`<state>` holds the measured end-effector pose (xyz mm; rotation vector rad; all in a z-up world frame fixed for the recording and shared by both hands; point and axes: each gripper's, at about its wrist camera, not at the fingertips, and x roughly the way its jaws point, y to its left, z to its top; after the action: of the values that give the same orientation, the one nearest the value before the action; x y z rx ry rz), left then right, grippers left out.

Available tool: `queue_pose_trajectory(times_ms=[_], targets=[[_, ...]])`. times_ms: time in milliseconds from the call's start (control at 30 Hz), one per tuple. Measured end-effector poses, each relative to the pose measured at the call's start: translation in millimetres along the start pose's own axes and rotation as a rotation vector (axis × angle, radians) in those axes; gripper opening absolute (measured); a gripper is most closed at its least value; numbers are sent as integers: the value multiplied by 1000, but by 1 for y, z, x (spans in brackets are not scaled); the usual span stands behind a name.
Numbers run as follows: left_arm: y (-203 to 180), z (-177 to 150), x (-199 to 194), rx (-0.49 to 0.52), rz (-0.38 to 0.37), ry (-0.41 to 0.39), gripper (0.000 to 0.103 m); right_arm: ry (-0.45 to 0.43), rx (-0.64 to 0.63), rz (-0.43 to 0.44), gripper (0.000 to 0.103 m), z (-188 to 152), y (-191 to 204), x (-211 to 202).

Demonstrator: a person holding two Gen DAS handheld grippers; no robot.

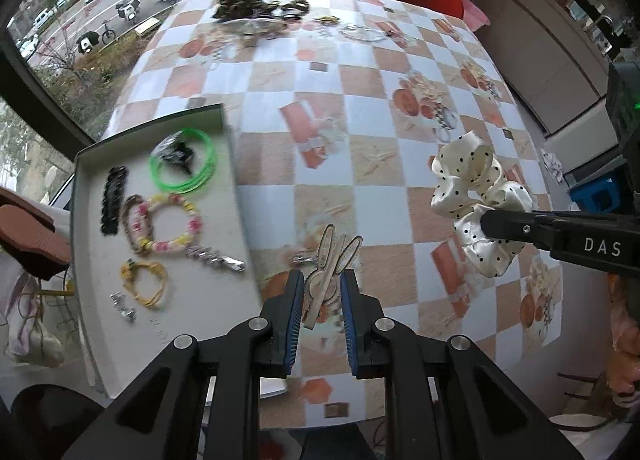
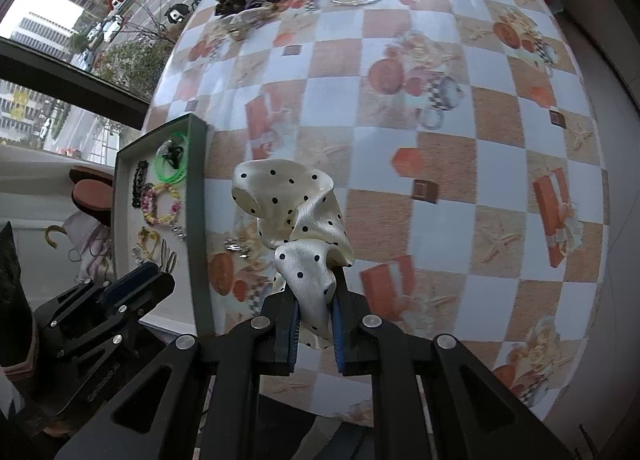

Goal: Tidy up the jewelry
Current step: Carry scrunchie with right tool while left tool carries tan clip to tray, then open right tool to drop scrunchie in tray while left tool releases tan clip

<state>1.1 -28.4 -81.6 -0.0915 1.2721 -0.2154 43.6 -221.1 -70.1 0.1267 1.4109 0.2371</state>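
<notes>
The tray (image 1: 86,164) lies to the left of both grippers, and that is the way the next move has to go. The left gripper (image 1: 322,292) is the nearer one. In the right wrist view it sits right at the tray's near end, and the clip seems to poke out over the tray floor.

The left gripper holds a pale clip (image 1: 326,276) shaped like a bunny. Its fingers are closed most of the way, and the clip's round part sits between the blue pads (image 1: 295,312). The clip's long side points away from the gripper, ears out front. In the left view the tray wall is just beside the left finger, so I think a short move left will do.

The right gripper (image 2: 314,312) is farther from the tray, over the bare table (image 2: 520,164). Its fingers are squeezed on a white scrunchie (image 2: 296,212) with black dots. The scrunchie puffs up above the fingers and is off the table.

The tray already has a green bangle (image 1: 185,164), a bead bracelet (image 1: 168,226), a black clip (image 1: 113,200) and a few small bits. More jewelry waits in a pile (image 1: 256,12) at the far edge of the table, well apart from both grippers.
</notes>
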Motion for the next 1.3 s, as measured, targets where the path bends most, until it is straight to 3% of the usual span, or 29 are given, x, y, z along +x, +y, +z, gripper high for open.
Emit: queue_pose_trajectory(times_ms=[433, 800, 1300], targets=[[84, -43, -15, -153, 47, -17, 23, 35, -146, 8, 14, 0, 81, 21], [150, -84, 11, -287, 141, 50, 23, 154, -299, 38, 14, -6, 150, 71], [165, -91, 49, -300, 198, 111, 23, 303, -362, 1, 18, -12, 195, 152]])
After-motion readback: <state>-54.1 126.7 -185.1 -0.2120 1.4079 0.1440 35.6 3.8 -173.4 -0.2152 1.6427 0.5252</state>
